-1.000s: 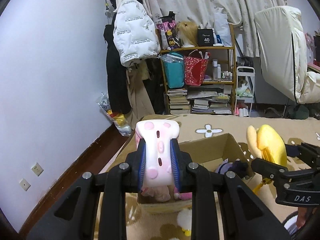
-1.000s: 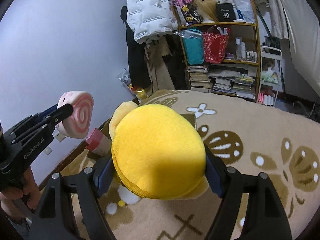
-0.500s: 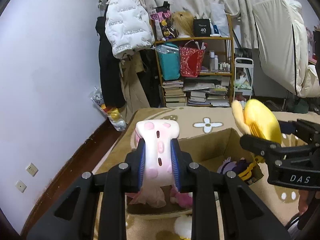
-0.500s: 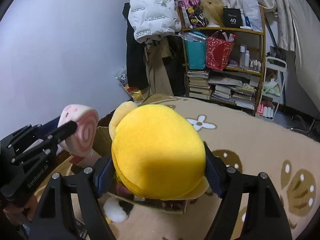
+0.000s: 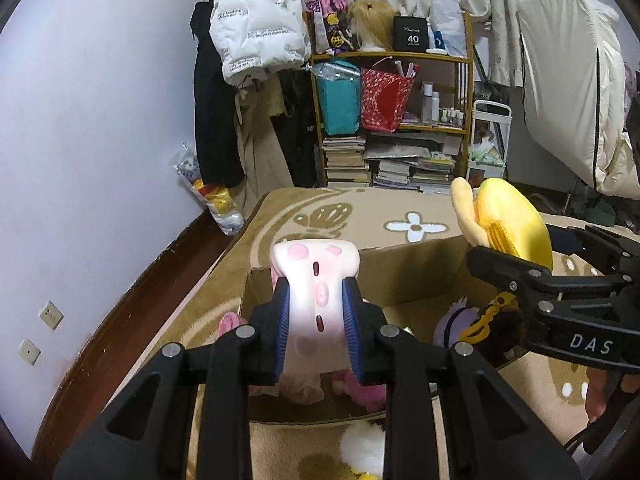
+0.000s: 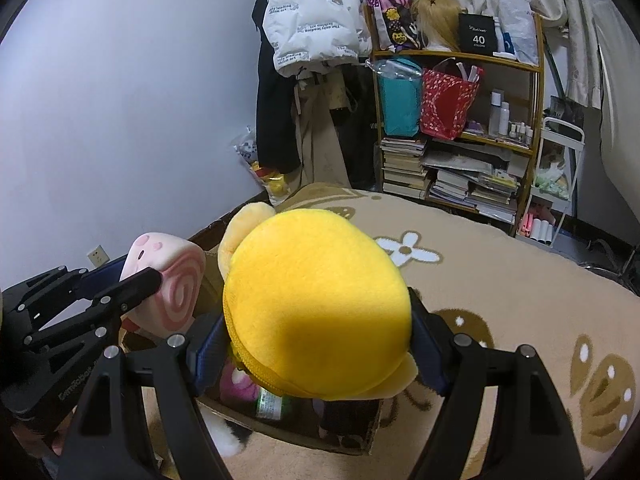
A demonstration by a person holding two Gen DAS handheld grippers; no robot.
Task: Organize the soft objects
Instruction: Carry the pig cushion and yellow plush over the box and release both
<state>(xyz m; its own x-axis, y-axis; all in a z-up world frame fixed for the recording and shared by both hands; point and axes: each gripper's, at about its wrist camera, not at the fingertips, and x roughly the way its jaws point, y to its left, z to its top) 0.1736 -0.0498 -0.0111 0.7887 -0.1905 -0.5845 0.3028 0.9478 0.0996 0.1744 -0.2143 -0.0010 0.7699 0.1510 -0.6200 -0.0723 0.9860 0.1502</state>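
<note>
The left gripper [image 5: 315,330] is closed on a pink swirl-roll plush [image 5: 314,280], its blue-padded fingers [image 5: 282,330] pressed against both flanks so that the toy's body is pinched narrow between them and its spotted top flares out above. The plush is held in the air over the near left part of an open cardboard box [image 5: 404,276] standing on a patterned beige rug [image 5: 360,216]. In the right wrist view the same plush [image 6: 168,276] shows its pink spiral end face, to the left of the other toy. The right gripper [image 6: 316,344] is closed on a round yellow plush [image 6: 316,316], jaws spread wide by its bulk, with the blue pads [image 6: 206,350] bearing on its left and right sides. In the left wrist view the yellow plush [image 5: 508,224] hangs above the box's far right corner, a pale ear projecting to its left. Inside the box lie a bright pink soft toy [image 5: 366,390], a pale pink soft item [image 5: 302,388] and a purple-and-dark plush [image 5: 476,326] on the right. A white fluffy item [image 5: 362,450] rests on the rug against the box's near wall. At the far side stand a wooden shelf [image 5: 400,128] with books and bags, and a white puffer jacket [image 5: 256,24] hanging by the wall.
</note>
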